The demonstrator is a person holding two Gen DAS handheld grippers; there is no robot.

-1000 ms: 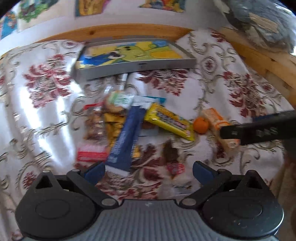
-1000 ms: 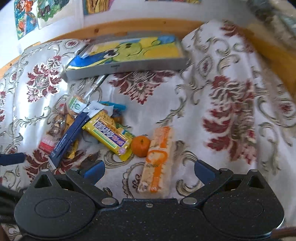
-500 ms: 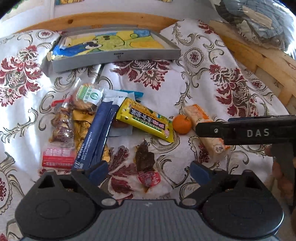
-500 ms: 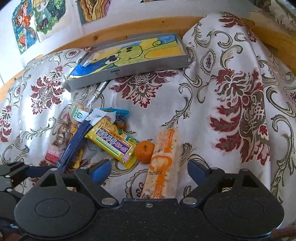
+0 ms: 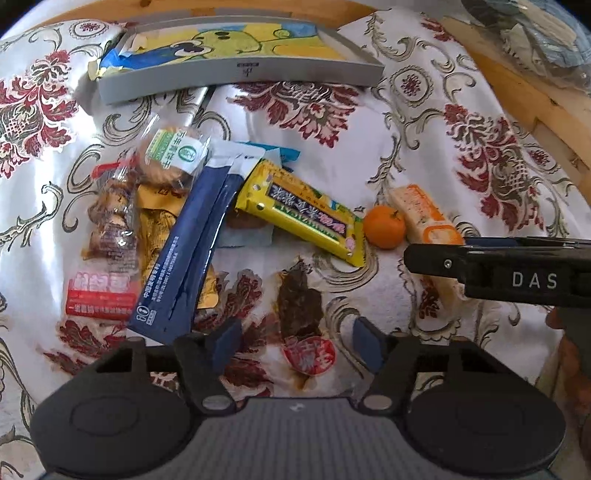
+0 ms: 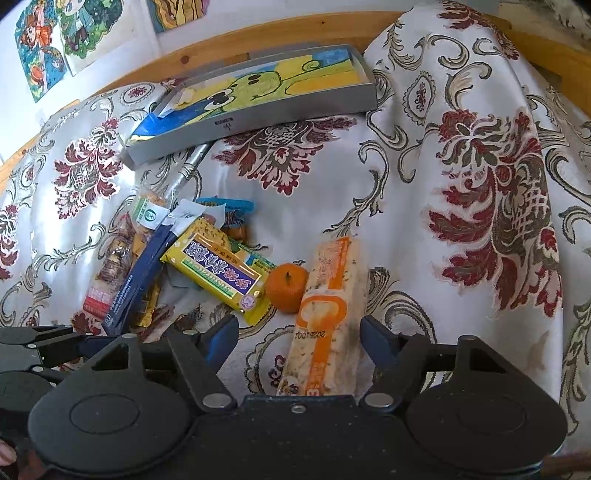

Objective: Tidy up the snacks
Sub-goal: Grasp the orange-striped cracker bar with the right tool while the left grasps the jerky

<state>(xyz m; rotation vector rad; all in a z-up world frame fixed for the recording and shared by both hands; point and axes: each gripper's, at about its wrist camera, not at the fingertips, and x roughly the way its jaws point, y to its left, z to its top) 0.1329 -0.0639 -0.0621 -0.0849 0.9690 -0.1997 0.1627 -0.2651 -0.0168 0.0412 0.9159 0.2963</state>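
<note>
Snacks lie in a heap on the flowered cloth. In the left wrist view my left gripper (image 5: 295,345) is open, low over a brown jerky packet with a red label (image 5: 301,314) that lies between its fingers. To the right sit a yellow bar (image 5: 303,214), a tangerine (image 5: 384,226) and an orange-and-white bar (image 5: 421,214). In the right wrist view my right gripper (image 6: 299,339) is open and straddles that orange-and-white bar (image 6: 328,314), with the tangerine (image 6: 286,286) just to its left. A grey box lined with a cartoon drawing (image 5: 240,70) stands at the back.
A blue sachet (image 5: 184,258), a red-labelled nut packet (image 5: 107,258) and a green-labelled round cookie (image 5: 170,155) crowd the left of the heap. A wooden frame (image 6: 258,33) borders the cloth at the back and right. The right gripper's black body (image 5: 517,277) reaches in beside the tangerine.
Both grippers have come down and closer to the snacks, and their jaws have narrowed somewhat. The left now frames the jerky packet; the right frames the orange-and-white bar.
</note>
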